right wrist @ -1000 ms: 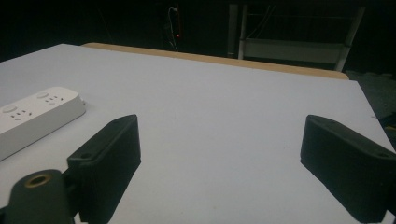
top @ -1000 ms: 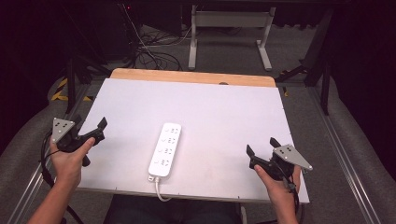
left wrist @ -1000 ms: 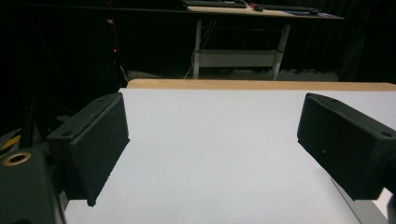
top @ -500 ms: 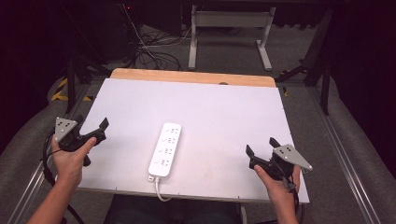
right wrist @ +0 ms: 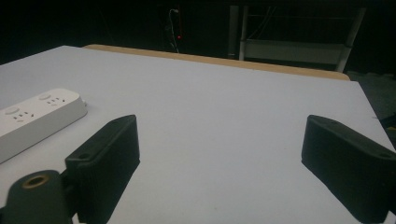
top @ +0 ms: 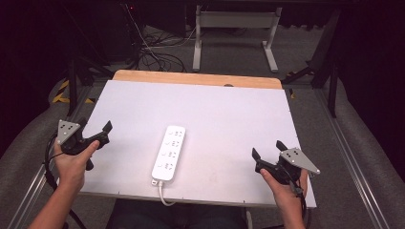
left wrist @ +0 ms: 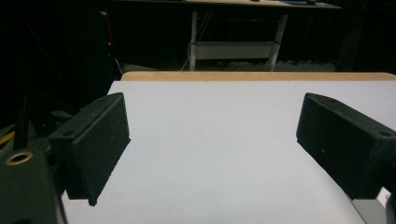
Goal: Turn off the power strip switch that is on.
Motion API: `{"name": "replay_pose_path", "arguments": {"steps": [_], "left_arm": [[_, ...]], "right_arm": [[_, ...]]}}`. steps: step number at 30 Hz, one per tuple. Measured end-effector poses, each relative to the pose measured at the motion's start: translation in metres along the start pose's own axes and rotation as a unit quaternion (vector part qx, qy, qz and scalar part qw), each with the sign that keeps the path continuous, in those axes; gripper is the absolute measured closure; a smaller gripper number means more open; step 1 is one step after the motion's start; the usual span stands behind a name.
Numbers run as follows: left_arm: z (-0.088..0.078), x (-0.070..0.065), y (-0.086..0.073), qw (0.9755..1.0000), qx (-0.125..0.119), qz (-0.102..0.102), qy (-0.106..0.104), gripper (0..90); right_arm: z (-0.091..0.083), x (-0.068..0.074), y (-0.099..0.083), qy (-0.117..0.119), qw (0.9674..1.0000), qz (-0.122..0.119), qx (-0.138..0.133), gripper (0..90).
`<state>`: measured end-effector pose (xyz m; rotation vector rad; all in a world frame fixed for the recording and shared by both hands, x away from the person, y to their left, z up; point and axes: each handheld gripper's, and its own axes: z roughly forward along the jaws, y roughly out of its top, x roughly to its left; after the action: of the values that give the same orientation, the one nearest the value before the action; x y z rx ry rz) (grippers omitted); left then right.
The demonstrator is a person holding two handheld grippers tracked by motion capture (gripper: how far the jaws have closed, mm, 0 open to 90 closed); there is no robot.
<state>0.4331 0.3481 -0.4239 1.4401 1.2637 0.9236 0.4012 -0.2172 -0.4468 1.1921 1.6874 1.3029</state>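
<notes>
The white power strip lies flat on the white table top, its length running away from the person, its cable dropping over the near edge. It sits between the two grippers, well apart from both, and nothing touches it.

The left gripper hovers at the table's left edge with its jaws wide apart and empty; in the left gripper view bare table lies between them, and a white corner of the strip peeks in just past the right-hand jaw. The right gripper is held near the front right corner, jaws likewise spread and holding nothing; in the right gripper view the strip lies beyond the left-hand jaw, off to that side.

The step in hand looks like the approach to the strip. To do it well, turn a gripper until the strip lies squarely between its jaws, span the narrow width rather than the length, and come down low so the pads meet the flat sides, not the socket face. Keep the jaws fully open until both straddle it.
</notes>
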Motion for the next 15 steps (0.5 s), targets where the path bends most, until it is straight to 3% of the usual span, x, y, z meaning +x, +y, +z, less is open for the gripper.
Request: {"name": "replay_pose_path", "arguments": {"steps": [15], "left_arm": [[0.0003,0.001,-0.0002,1.0,0.001,-0.006,0.002,10.3]], "right_arm": [[0.0006,-0.0012,-0.0007,0.0,1.0,0.0,0.001,11.5]]}}
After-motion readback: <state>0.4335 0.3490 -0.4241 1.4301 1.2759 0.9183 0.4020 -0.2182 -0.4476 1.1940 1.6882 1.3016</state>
